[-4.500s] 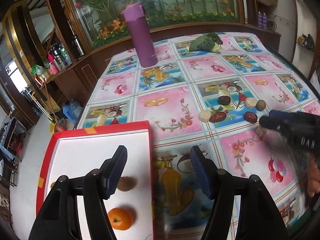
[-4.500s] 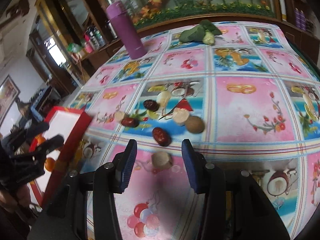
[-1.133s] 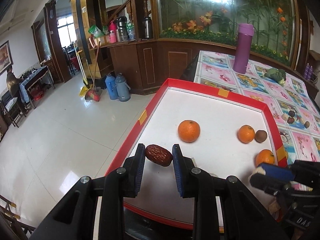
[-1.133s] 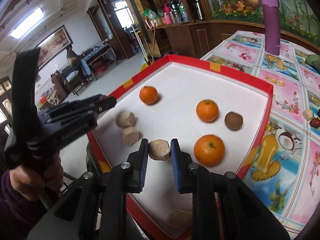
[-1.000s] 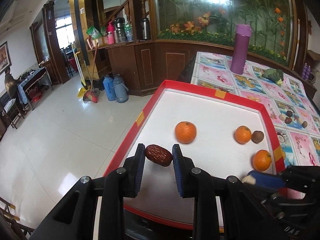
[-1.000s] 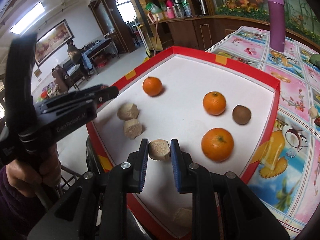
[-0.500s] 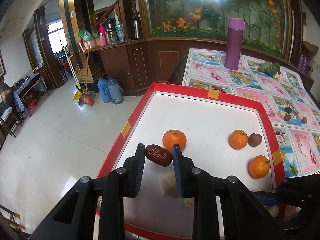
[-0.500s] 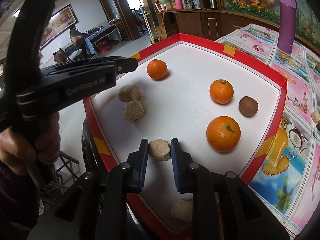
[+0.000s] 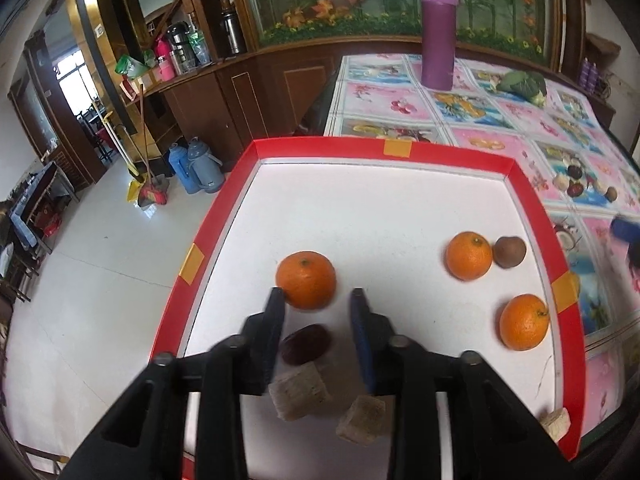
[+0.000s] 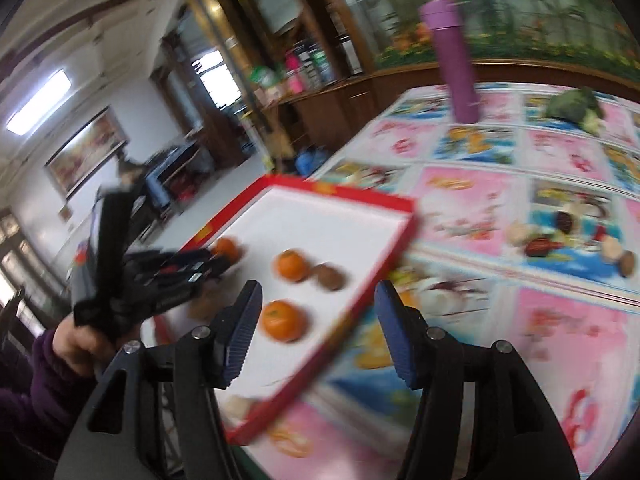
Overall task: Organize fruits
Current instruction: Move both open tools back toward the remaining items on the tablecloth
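Left gripper [image 9: 318, 308] now spread, date [image 9: 305, 343] dropped onto tray [image 9: 532, 196], right gripper [image 10: 318, 308] opened and emptied, swung toward the tablecloth [image 10: 560, 320]

No text, label, brand or number can be read in either view. The lettering on the left gripper's [image 10: 224, 264] black body, seen from the right wrist, is blurred by motion, and the tablecloth [image 9: 472, 136] carries only pictures.

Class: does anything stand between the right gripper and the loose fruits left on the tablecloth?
Nothing visible does. The right gripper, open, faces bare tablecloth up to the loose fruits; the red tray lies leftward.
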`<state>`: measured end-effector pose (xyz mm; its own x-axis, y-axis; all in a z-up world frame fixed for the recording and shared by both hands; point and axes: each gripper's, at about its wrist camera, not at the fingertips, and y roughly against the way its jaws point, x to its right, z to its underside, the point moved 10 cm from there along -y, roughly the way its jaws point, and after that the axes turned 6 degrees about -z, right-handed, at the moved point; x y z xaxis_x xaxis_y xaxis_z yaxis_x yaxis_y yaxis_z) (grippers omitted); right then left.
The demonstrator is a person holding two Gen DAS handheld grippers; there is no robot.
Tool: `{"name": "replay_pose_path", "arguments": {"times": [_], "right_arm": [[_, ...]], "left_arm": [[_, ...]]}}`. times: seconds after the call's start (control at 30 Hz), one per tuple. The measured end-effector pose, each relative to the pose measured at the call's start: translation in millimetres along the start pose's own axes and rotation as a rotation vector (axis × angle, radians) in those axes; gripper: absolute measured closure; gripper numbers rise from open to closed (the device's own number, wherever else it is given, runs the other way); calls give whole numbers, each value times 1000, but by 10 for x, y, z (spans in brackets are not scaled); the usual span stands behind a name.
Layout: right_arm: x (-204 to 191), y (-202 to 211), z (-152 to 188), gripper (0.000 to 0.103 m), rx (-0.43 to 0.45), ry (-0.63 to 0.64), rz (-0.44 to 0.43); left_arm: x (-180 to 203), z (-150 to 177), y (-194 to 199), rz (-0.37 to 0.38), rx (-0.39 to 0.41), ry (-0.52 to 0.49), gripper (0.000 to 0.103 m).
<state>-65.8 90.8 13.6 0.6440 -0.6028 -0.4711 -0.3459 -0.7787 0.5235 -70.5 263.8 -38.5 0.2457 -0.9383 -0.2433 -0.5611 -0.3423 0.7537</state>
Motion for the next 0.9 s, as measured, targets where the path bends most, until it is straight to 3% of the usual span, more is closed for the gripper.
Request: {"name": "replay_pose_path", "arguments": {"times": [0.27,0.47,0.67,0.9], "right_arm": [[1336,822,-172,43,156,-228,262],[2098,1150,-33,43,123,-319,419],[2306,1099,-23,47,59,-262,481],[2249,887,-42,54,2,-194,474]], "left_arm": [[51,-67,102,-7,12,2,60],[417,-328,414,42,105,-62,48],[1075,-494,554,137,139,-168,48],[1732,-571,528,223,121,-237,48]]}}
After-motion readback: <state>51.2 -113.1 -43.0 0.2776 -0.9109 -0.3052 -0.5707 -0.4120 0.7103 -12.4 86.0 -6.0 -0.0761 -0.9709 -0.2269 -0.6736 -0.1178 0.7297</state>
